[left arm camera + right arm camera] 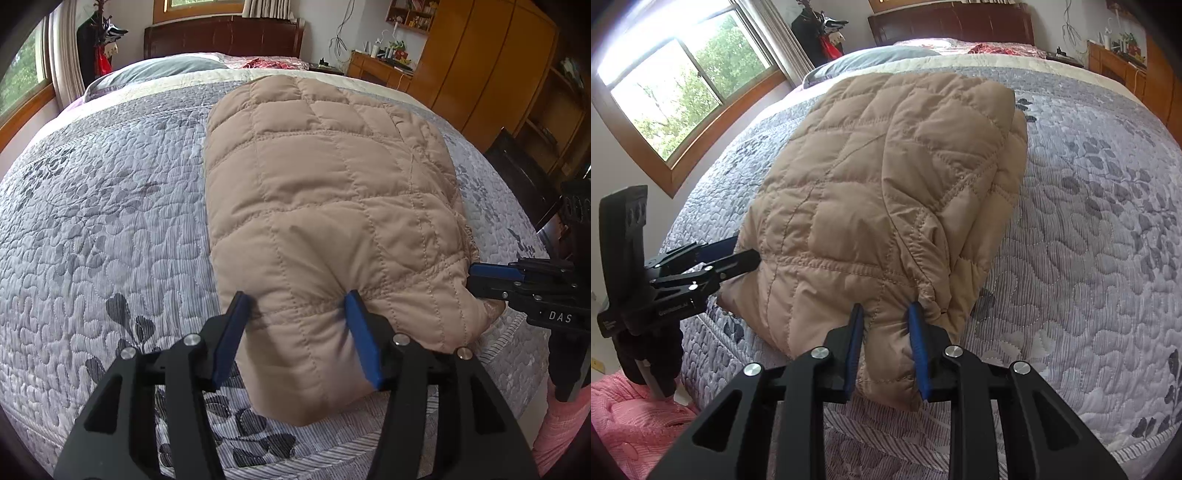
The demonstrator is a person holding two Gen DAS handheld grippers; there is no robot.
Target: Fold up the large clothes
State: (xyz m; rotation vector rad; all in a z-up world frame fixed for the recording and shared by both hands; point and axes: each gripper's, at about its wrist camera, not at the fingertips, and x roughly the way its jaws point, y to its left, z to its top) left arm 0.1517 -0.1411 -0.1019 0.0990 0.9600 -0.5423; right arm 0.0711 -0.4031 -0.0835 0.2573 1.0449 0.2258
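Note:
A tan quilted jacket (325, 177) lies folded into a thick bundle on the grey leaf-patterned bedspread (110, 221). My left gripper (297, 299) grips its near left corner, and puffy fabric bulges between the blue pads (362, 332). In the right wrist view the same jacket (879, 177) runs away from me across the bedspread (1089, 240). My right gripper (886, 308) is shut on the near right corner, pinching a narrow fold. Each gripper also shows in the other's view at the jacket's side: the right gripper (476, 277) and the left gripper (746, 251).
The bed's near edge runs just below both grippers. A grey pillow (159, 70) and a dark headboard (221, 37) lie at the far end. A wooden wardrobe (480, 55) stands to the right, a window (683, 81) to the left. Pink cloth (628, 417) lies below the bed edge.

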